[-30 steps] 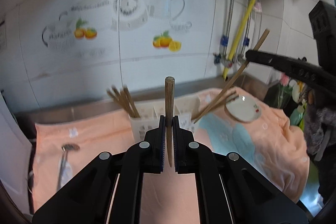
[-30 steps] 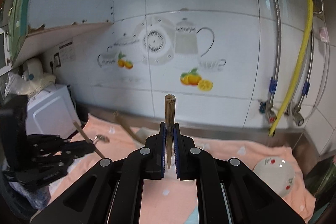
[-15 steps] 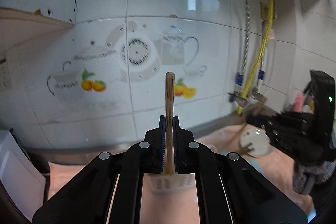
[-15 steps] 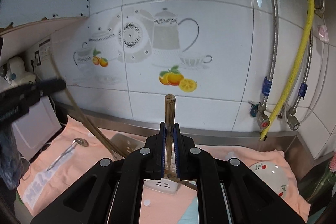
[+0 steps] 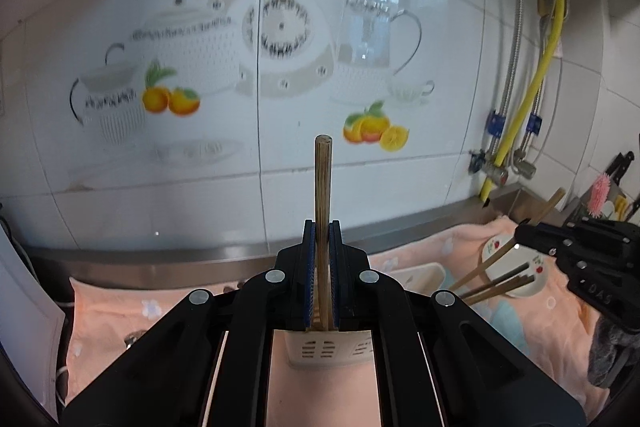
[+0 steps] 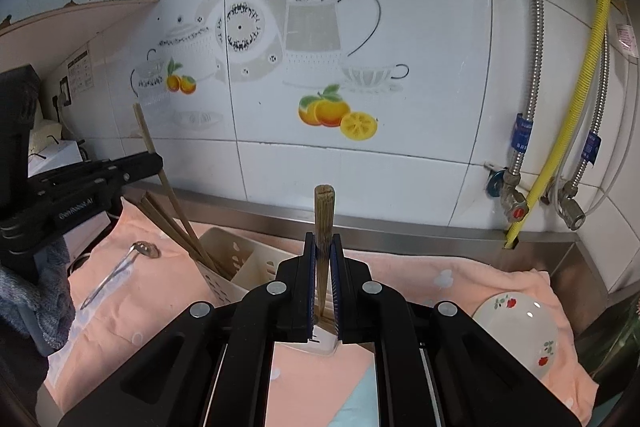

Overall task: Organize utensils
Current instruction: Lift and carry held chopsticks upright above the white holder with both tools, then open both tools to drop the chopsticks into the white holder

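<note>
In the left wrist view my left gripper is shut on an upright wooden chopstick, right above the white slotted utensil holder. At the right, my right gripper grips another chopstick slanting down toward the holder's right end, beside several chopsticks. In the right wrist view my right gripper is shut on its chopstick over the holder. The left gripper holds its chopstick, which slants down among the chopsticks at the holder's left end.
A peach towel covers the steel counter. A metal spoon lies on it left of the holder, and a small flowered plate sits at the right. The tiled wall with pipes and a yellow hose is close behind.
Both grippers, each still shut on its chopstick, have come closer to the holder. The right gripper has sunk from high at the right to just above the holder's end.
</note>
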